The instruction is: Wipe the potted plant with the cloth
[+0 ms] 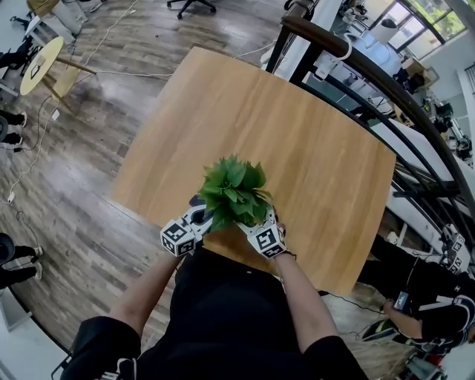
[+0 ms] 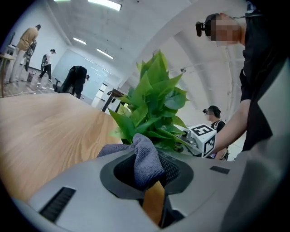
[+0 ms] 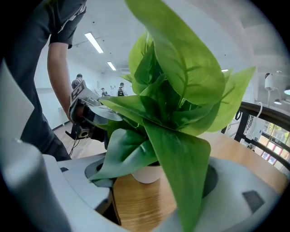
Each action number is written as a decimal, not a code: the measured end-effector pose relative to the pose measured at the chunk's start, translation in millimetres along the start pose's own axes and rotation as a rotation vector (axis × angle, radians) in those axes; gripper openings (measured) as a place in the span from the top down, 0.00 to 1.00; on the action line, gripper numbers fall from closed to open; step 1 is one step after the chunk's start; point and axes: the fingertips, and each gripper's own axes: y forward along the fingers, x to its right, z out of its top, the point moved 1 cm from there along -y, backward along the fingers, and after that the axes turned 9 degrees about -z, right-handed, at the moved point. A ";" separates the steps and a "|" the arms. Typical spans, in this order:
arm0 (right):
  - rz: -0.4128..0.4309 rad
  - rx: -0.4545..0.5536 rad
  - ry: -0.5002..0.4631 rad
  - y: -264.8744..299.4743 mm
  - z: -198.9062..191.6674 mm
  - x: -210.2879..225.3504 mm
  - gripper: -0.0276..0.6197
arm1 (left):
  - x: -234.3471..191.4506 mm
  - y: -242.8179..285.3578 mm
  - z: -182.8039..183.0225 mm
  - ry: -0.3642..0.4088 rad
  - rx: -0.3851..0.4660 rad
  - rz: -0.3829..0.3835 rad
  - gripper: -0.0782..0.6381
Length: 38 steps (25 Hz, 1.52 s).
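Stroke the leafy green potted plant [image 1: 234, 193] lightly with the bunched grey cloth [image 2: 146, 159] clamped in the left tool [image 2: 148, 183], keeping the wide-open right tool [image 3: 152, 201] around its white pot [image 3: 147, 173].

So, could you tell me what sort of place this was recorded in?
Probably an open-plan office or lab: a black swivel office chair, loose cables across the wood-plank floor, and long ceiling strip lights.

Nothing legible for you to log: no words, brands or numbers. The only print is the black-and-white square code patterns on the left cube [image 1: 178, 238] and right cube [image 1: 266, 240]. The right cube also shows at 3 o'clock in the left gripper view. These are patterns, not characters.
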 end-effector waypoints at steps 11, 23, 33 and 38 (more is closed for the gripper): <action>0.012 0.002 -0.013 1.3 -4.7 5.7 0.42 | -58.3 -12.4 0.6 0.042 -0.018 0.317 0.77; -0.021 0.013 0.009 4.5 -7.1 3.1 0.42 | -0.1 8.3 -25.4 -0.020 -0.001 0.143 0.77; -0.006 0.002 0.065 -15.6 -18.2 -35.0 0.43 | -23.3 -19.0 -14.1 -0.033 0.065 0.250 0.77; -0.107 -0.048 0.035 -9.2 -23.8 0.3 0.42 | -34.7 -26.3 -3.1 -0.029 0.075 0.297 0.77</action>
